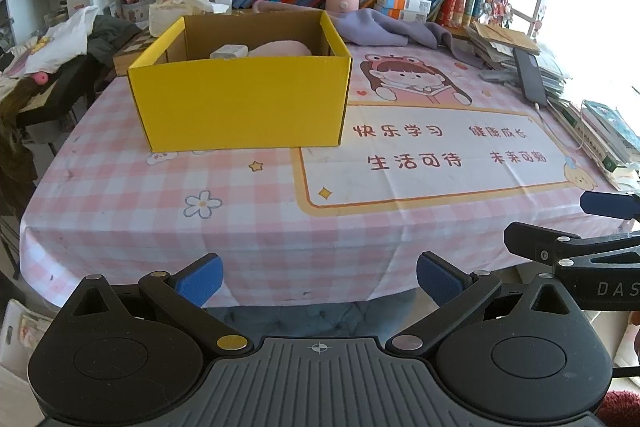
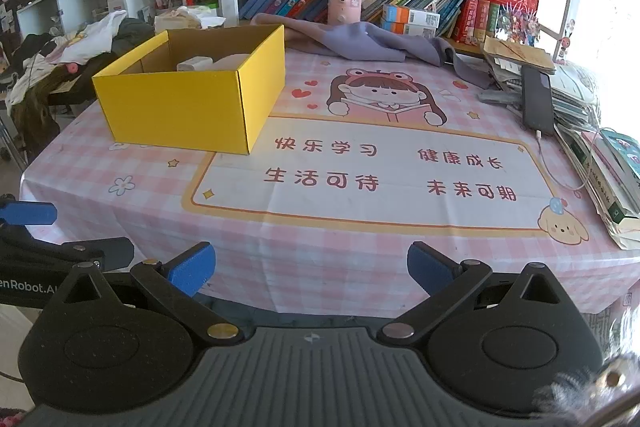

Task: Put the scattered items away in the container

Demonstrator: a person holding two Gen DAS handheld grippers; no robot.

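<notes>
A yellow cardboard box [image 1: 240, 103] stands on the pink checked tablecloth, far left of the table; it also shows in the right wrist view [image 2: 180, 107]. Inside it lie a white block [image 1: 229, 51] and a pale pink object [image 1: 280, 49]. My left gripper [image 1: 319, 281] is open and empty at the table's near edge. My right gripper [image 2: 311, 273] is open and empty at the near edge too, to the right of the left one. The right gripper's blue finger [image 1: 608, 205] shows at the left view's right edge.
A purple cloth [image 2: 360, 41] lies behind the box by the bookshelf. A black phone [image 2: 538, 101] on a cable rests on stacked books [image 2: 600, 167] at the table's right side. Clothes [image 2: 80, 43] pile up on the left beyond the table.
</notes>
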